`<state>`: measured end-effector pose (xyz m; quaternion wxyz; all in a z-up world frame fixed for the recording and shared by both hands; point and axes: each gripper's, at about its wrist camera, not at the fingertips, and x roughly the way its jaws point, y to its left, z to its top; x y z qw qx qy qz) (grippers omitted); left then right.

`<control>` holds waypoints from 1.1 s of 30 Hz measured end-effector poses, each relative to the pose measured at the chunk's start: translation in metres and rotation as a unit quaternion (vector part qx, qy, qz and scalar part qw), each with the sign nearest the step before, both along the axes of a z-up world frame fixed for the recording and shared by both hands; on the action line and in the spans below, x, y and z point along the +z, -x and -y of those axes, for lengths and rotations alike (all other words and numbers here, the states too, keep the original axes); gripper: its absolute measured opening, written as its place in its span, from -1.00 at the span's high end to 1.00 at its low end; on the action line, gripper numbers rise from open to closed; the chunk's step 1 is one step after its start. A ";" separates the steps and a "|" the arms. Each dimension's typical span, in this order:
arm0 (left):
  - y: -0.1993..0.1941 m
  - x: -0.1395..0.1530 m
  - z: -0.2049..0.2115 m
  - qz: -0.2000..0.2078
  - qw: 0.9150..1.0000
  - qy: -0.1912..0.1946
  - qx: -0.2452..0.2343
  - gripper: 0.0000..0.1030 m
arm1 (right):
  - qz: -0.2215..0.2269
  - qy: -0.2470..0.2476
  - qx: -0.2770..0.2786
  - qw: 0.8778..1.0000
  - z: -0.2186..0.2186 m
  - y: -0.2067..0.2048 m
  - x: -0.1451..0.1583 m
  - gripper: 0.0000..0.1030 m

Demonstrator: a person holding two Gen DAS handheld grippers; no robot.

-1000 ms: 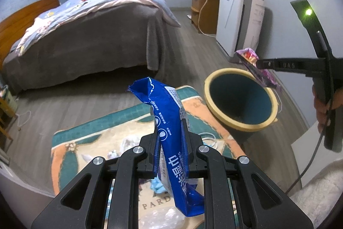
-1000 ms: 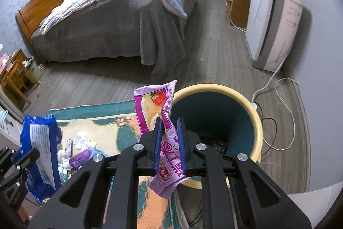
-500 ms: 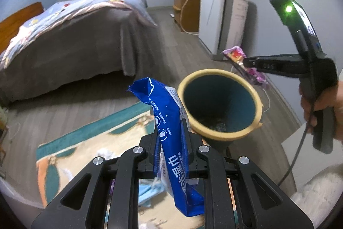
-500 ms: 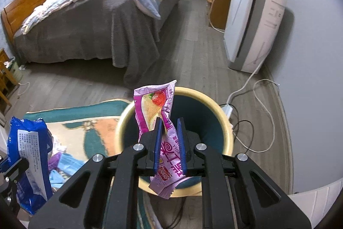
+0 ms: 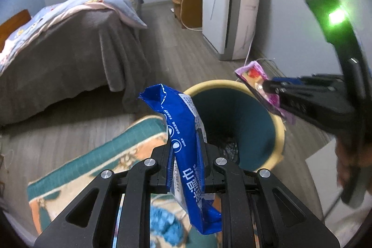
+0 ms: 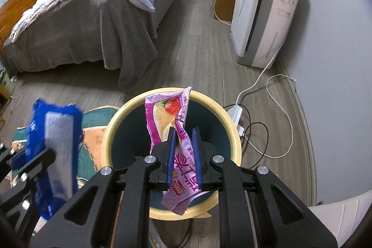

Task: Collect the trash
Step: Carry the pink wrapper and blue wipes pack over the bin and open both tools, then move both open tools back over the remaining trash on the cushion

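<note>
Over the last second we swung both wrappers toward the trash bin [image 6: 172, 152]. Our right gripper [image 6: 182, 143], jaws clamped on the pink wrapper [image 6: 171, 113], hung over its mouth; our left gripper [image 5: 184, 150], clamped on the blue wrapper [image 5: 179, 122], neared from nine o'clock, both nearly ready to drop.

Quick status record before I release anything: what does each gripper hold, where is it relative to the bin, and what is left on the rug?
left gripper: shut on blue wrapper, at the bin's near rim, partly over the rug
right gripper: shut on pink wrapper, over the bin's opening
bin: upright, open, some dark trash at the bottom
rug: blue scrap lies on it, blurred
judgement: right looks ready to drop; left probably needs a little more travel
</note>
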<state>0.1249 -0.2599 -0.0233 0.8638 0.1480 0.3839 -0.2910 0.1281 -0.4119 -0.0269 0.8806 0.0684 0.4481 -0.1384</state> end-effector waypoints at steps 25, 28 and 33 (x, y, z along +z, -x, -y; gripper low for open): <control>-0.031 -0.019 0.032 0.022 1.000 0.000 0.001 -0.29 | -0.022 -0.023 -0.035 0.999 0.011 -0.009 -0.020 0.30; -0.028 -0.015 0.020 0.027 1.000 0.003 0.014 -0.55 | -0.017 -0.025 -0.038 0.999 0.010 -0.009 -0.018 -0.03; -0.020 -0.008 -0.008 0.037 0.998 0.006 0.042 -0.75 | -0.006 -0.024 -0.039 0.999 0.006 -0.008 -0.011 -0.49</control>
